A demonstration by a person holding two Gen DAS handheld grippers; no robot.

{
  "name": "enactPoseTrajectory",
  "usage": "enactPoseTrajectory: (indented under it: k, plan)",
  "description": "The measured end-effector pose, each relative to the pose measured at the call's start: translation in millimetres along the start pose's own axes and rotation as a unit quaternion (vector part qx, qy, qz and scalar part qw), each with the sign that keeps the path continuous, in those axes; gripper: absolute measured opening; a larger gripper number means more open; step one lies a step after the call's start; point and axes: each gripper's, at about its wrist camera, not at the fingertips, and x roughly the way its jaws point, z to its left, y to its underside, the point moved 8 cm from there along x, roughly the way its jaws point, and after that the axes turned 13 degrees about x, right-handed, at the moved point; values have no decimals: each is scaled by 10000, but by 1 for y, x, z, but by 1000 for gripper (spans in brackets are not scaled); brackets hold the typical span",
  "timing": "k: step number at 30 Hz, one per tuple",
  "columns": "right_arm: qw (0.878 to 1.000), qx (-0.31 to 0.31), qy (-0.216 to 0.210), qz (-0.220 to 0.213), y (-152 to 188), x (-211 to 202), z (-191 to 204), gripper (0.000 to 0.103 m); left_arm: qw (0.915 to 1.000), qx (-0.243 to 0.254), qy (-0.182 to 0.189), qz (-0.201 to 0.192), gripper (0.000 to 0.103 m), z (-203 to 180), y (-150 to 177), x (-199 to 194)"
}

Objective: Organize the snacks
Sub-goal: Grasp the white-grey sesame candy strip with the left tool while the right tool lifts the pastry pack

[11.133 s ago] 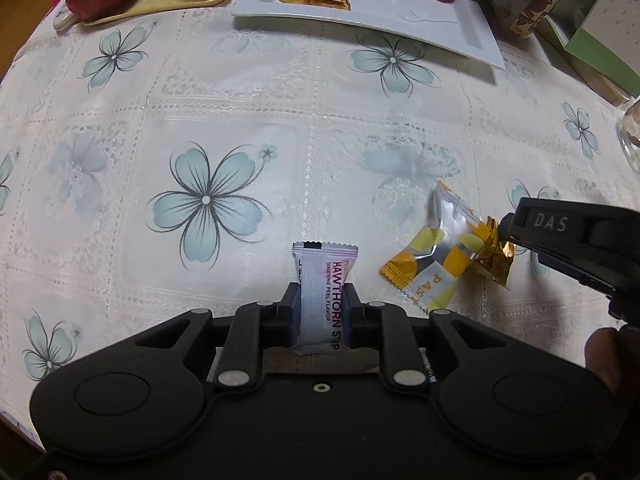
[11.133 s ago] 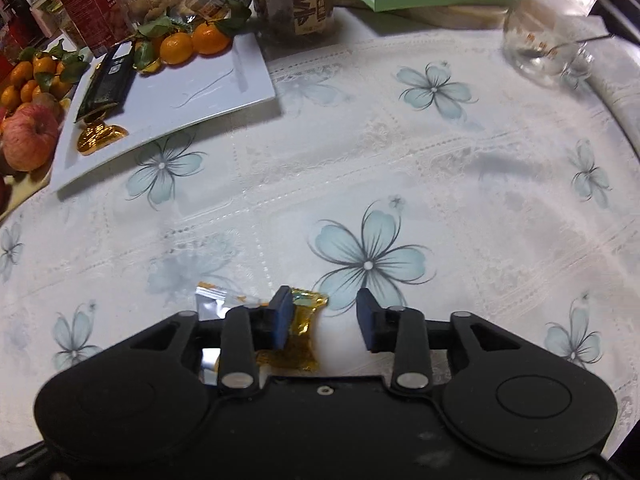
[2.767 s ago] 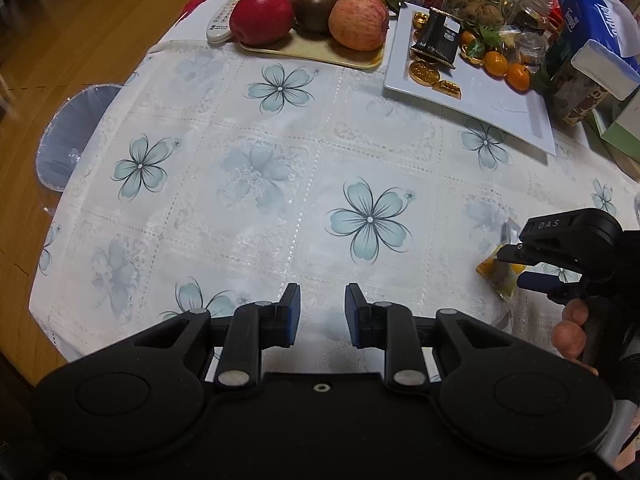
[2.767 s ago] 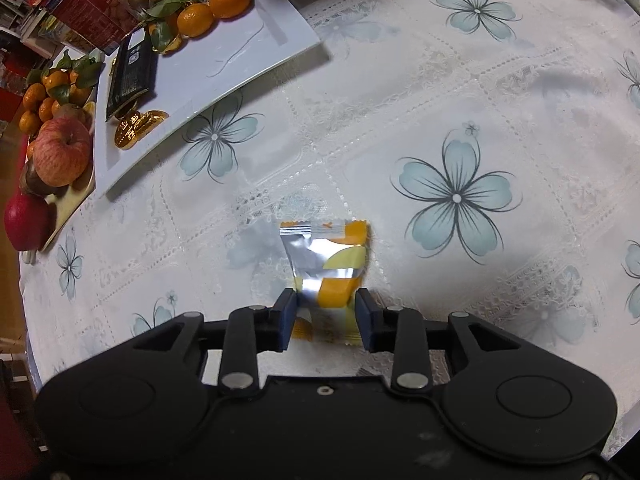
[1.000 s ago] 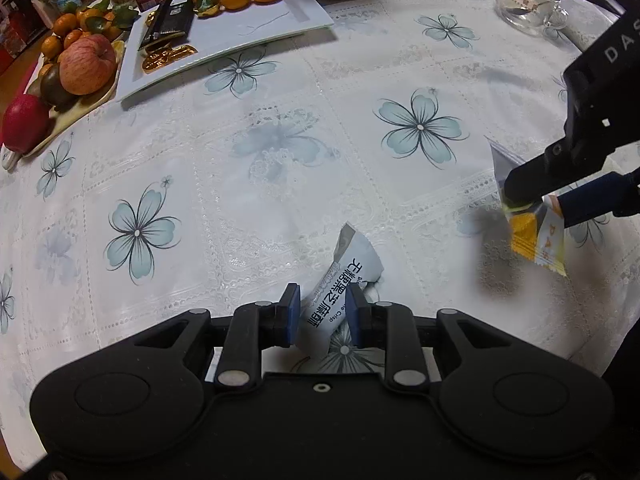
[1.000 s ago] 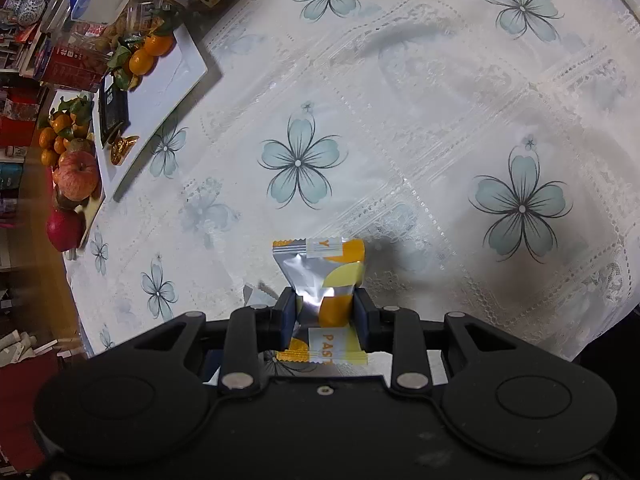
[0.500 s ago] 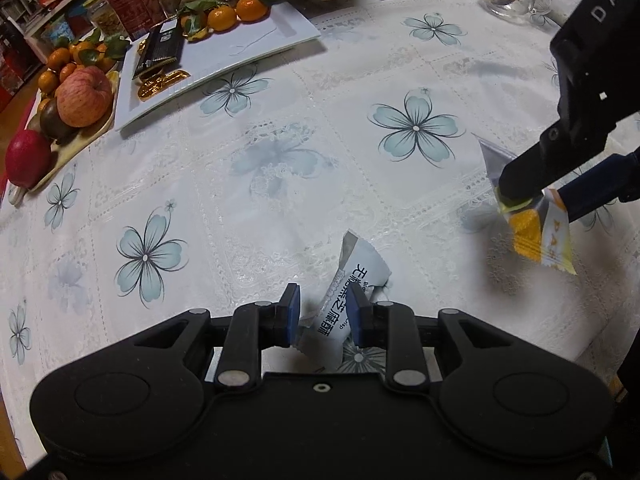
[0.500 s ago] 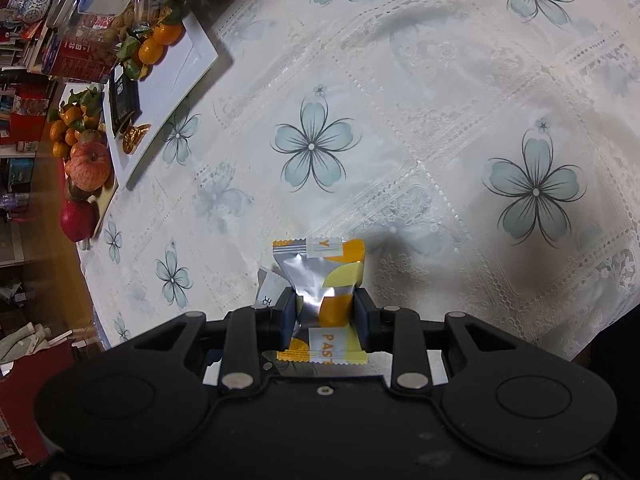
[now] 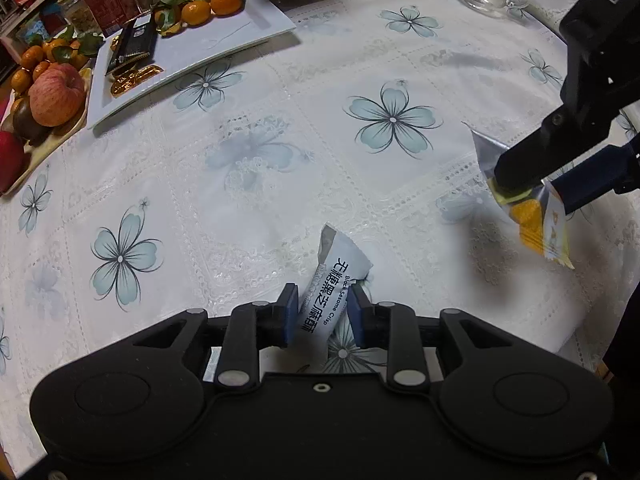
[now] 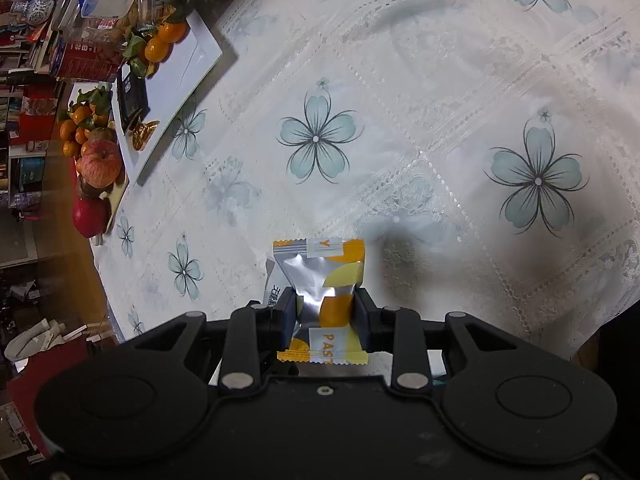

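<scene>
The left hand-held gripper (image 9: 322, 312) has settled over the white packet (image 9: 334, 280) lying on the bench (image 9: 248, 168); its jaws are opening slightly around it, so the grip looks unsettled. A second ago the packet sat between them much the same. The right hand-held gripper (image 10: 325, 312) still clamps the yellow and silver packet (image 10: 320, 276) above the cloth. Readable print: "Black Sesame Crisp" on the white one, "PAST" on the yellow.

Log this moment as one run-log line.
left gripper: jaws opening, white sesame crisp packet between them | right gripper: shut on yellow-silver pastry packet, lifted off tablecloth | white tray: not reached
</scene>
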Motion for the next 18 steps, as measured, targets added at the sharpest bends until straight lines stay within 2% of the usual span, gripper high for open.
enactPoseTrajectory:
  k: [5,18]
  plan:
    - [10000,54,5,62,-1,2,-2,32,10000,36,-31,41,42,-1,1,1]
    - [9998,3,134,109,1,11,1,32,9998,-132,-54,105,43,-2,-2,6]
